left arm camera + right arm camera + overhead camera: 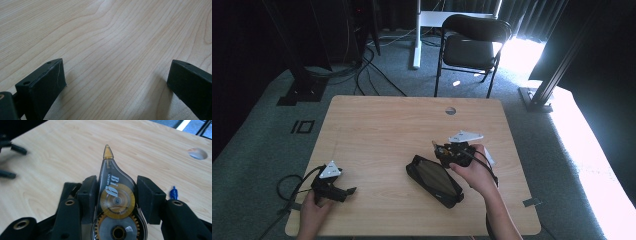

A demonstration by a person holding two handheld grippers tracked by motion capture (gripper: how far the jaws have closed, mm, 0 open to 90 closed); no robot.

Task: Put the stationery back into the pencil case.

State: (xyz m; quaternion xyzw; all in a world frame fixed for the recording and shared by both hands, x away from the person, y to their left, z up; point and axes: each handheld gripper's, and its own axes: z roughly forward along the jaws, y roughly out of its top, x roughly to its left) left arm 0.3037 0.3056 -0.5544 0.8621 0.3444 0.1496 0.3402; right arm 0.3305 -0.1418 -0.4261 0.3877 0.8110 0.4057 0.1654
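My right gripper point(116, 185) is shut on a clear correction-tape dispenser point(112, 177) with an amber tip and gold wheel. Both pads press its sides and the tip points away over the wooden table point(62, 150). In the high view the right gripper point(439, 149) hovers just above the far end of an open black pencil case point(434, 180) lying right of centre. The left gripper point(348, 193) rests near the table's front left corner. Its jaws point(116, 72) stand wide open with bare wood between them.
A small blue object point(173, 192) lies on the table beside my right jaw. A round cable hole point(450, 110) sits near the far edge. A black chair point(472, 45) and floor cables stand beyond the table.
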